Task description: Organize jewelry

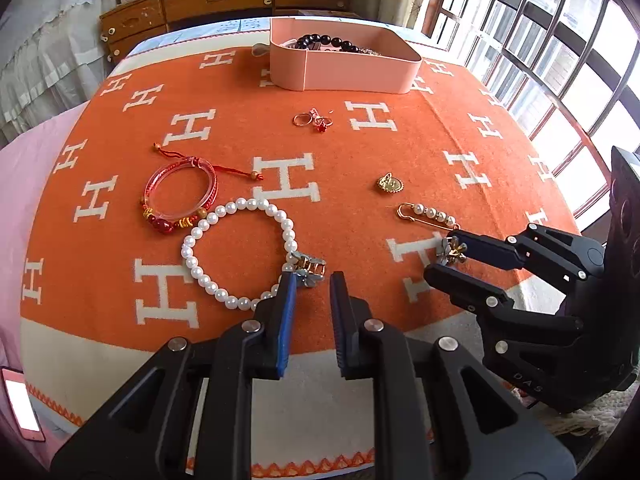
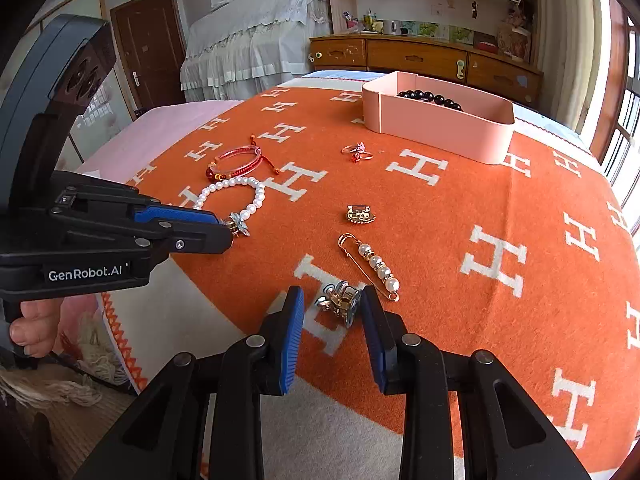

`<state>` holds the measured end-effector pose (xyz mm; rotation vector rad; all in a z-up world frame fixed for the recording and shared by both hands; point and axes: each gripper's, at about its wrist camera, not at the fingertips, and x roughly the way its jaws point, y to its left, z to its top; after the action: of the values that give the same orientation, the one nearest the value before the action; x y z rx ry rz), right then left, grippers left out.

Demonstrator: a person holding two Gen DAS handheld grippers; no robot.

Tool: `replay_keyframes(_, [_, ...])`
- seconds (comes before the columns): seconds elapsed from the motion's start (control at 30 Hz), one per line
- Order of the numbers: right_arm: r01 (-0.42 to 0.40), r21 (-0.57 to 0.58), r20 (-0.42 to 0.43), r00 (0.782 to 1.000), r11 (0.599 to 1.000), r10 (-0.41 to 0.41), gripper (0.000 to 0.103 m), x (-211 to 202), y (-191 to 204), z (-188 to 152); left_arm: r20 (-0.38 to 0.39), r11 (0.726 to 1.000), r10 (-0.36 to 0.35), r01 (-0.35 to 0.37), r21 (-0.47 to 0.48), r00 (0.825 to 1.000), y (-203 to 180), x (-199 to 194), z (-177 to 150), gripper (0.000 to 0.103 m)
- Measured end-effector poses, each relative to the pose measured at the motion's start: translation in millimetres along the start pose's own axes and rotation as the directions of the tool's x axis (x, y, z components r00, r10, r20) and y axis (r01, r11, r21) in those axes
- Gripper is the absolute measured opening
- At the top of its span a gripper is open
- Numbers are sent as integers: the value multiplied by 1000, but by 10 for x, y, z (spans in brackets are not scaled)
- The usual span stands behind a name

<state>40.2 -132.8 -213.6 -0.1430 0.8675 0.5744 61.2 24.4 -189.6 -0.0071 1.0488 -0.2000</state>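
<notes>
Jewelry lies on an orange blanket (image 1: 240,128) with white H marks. My left gripper (image 1: 313,280) is open, its fingertips at a silver flower clip (image 1: 309,270) beside a white pearl bracelet (image 1: 240,252). My right gripper (image 2: 331,300) is open around another silver and gold flower clip (image 2: 338,300), which also shows in the left wrist view (image 1: 453,251). A pearl safety-pin brooch (image 2: 374,266), a gold brooch (image 2: 360,215), rings (image 2: 357,151) and a red bangle (image 2: 236,162) lie farther on. The pink box (image 2: 440,128) holds a black bead bracelet (image 2: 428,98).
A wooden dresser (image 2: 420,56) stands behind the bed. Barred windows (image 1: 560,40) are on the right. A lit phone (image 1: 22,408) lies at the near left edge. A draped white cover (image 2: 248,40) stands at the back left.
</notes>
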Motion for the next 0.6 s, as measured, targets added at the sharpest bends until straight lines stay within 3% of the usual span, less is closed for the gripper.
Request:
replay_keyframes(0.1, [-3, 2, 1, 1000, 1000, 3, 30, 0, -1, -3, -8, 1000, 15, -15, 3, 1000, 9, 25, 8, 21])
replay_keyframes(0.17, [-2, 2, 1, 1000, 1000, 2, 30, 0, -4, -2, -7, 1000, 27, -27, 13, 1000, 3, 35, 16, 34])
replay_keyframes(0.23, [-4, 3, 1, 1000, 1000, 4, 30, 5, -6, 4, -6, 999, 29, -29, 25, 1000, -14, 43, 23, 39])
replay_keyframes(0.5, [-3, 3, 1, 1000, 1000, 3, 30, -1, -8, -4, 24, 997, 52, -53, 63, 998, -68, 51, 42, 37])
replay_keyframes(0.6, [-3, 4, 1, 1000, 1000, 3, 30, -2, -9, -5, 23, 996, 48, -50, 79, 999, -90, 67, 50, 26])
